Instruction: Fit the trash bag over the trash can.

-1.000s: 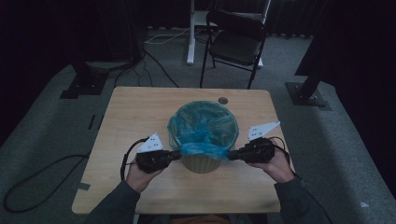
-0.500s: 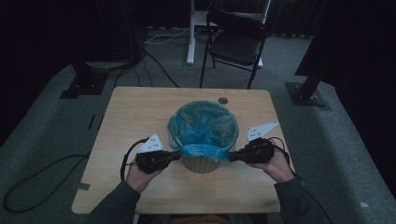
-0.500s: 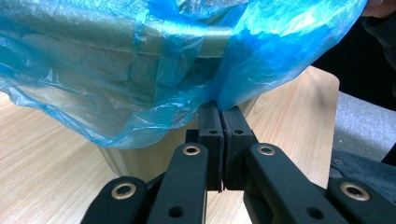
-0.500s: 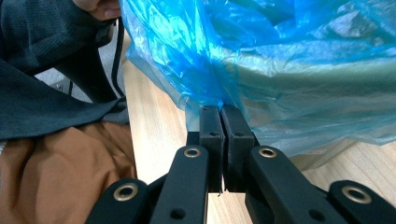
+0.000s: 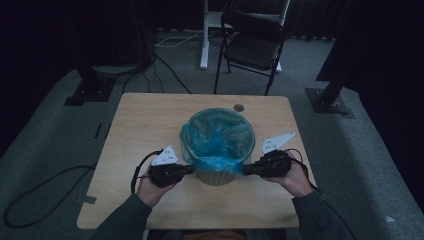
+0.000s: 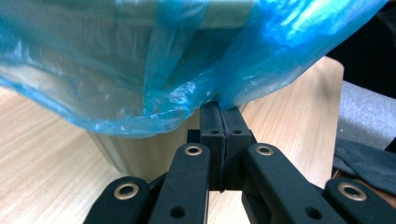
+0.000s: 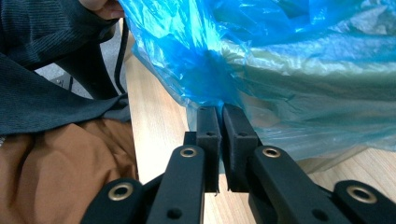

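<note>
Risk first, from left to right. Left gripper [image 5: 192, 169] clamped tight on the hanging edge of the bag [image 5: 217, 145], jaws pressed flat together with blue film pinched at their tips. Likely to tear the thin film there if pulled hard or sideways. Could also drag the bin [image 5: 215, 176] toward the near edge of the table [image 5: 140, 125], or tip it, if the pull comes from one side alone.

Right gripper [image 5: 246, 170] pinching the same edge on the other side. Narrow slit visible between its jaws, film bunched at the tips; jaws have just been opening a little. Judged the weaker hold: film could slip out here, leaving the bag to sag back over the rim and the load to fall on the left pinch.

Now the look of things. Bag translucent blue, thin and crinkled, lining the bin and folded out over its rim. Loose skirt hanging down the near side, gathered into a tight pleat at each pinch. Bin pale, round, narrower toward the base, upright near the table's middle, between the two grippers.
</note>
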`<state>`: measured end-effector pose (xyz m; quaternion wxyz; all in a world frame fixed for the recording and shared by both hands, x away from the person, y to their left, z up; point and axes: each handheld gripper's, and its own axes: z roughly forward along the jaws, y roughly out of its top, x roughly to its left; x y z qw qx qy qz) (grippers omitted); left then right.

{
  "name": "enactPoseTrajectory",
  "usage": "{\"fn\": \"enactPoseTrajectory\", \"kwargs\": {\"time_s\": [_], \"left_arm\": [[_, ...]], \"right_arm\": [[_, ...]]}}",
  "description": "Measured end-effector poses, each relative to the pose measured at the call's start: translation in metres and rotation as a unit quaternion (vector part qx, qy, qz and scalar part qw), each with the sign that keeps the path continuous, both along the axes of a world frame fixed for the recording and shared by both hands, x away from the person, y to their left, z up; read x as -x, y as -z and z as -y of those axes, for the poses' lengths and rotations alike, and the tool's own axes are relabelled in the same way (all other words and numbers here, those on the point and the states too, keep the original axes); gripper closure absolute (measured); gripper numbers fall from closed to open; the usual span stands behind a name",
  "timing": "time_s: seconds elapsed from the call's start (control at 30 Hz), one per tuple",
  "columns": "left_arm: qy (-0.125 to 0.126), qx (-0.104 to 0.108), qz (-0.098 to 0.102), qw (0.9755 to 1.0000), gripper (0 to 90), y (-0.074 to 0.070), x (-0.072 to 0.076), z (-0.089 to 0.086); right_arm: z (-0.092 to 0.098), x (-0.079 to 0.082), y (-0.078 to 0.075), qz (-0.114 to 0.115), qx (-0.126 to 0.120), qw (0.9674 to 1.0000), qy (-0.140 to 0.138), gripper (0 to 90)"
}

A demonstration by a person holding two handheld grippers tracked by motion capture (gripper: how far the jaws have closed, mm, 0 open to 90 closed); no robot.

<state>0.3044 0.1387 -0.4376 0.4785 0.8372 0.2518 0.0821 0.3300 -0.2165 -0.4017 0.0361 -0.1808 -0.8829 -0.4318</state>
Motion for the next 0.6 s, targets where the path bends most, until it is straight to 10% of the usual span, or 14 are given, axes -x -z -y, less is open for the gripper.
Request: {"fn": "enactPoseTrajectory", "kwargs": {"time_s": [0.6], "left_arm": [[-0.036,-0.04,0.006,0.9986,89.3,0.008,-0.007,-0.007]], "right_arm": [[0.009,0.006,-0.015,0.002,-0.055,0.9984,-0.012,59.7]]}}
